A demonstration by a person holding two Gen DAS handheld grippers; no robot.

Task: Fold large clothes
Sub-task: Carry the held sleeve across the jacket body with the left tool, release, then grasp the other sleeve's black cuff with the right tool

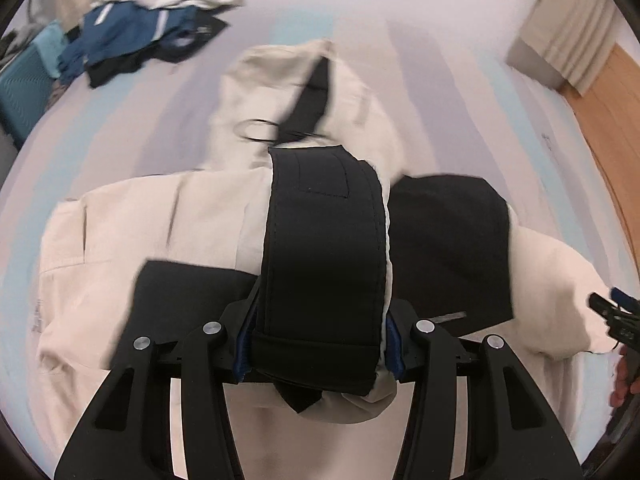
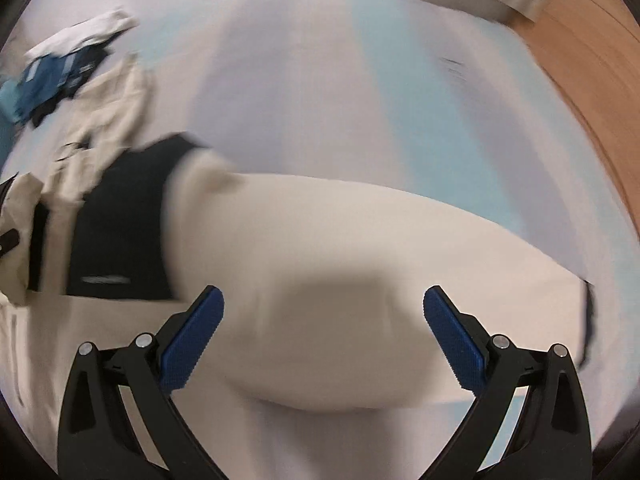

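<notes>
A pale sheet with faint blue and lilac stripes (image 1: 120, 128) covers the bed you are working on, with a wooden floor (image 1: 612, 120) past its edge and a heap of other clothes (image 1: 132, 36), white, blue and black, lying well apart near the far corner. The cream jacket with black panels (image 1: 132, 220) sprawls across the middle of the bed, and by the look of it you are midway through the fold: one sleeve is being brought over the body, the hood end (image 1: 280, 76) lies rumpled beyond, and the other sleeve (image 2: 360, 240) stretches out flat to the side, not yet folded in. The body itself has not been doubled over, so most of the folding seems left to do. Your left gripper (image 1: 320, 344) has its fingers clenched on the black cuff (image 1: 324, 240) of the sleeve, which stands up between the blue pads and fills the gap, with cream cloth bunched below it. Your right gripper (image 2: 324, 336) hangs with its fingers (image 2: 192, 336) spread wide and released, holding nothing, above the outstretched cream sleeve; whether they brush the cloth the blur does not let you tell.
</notes>
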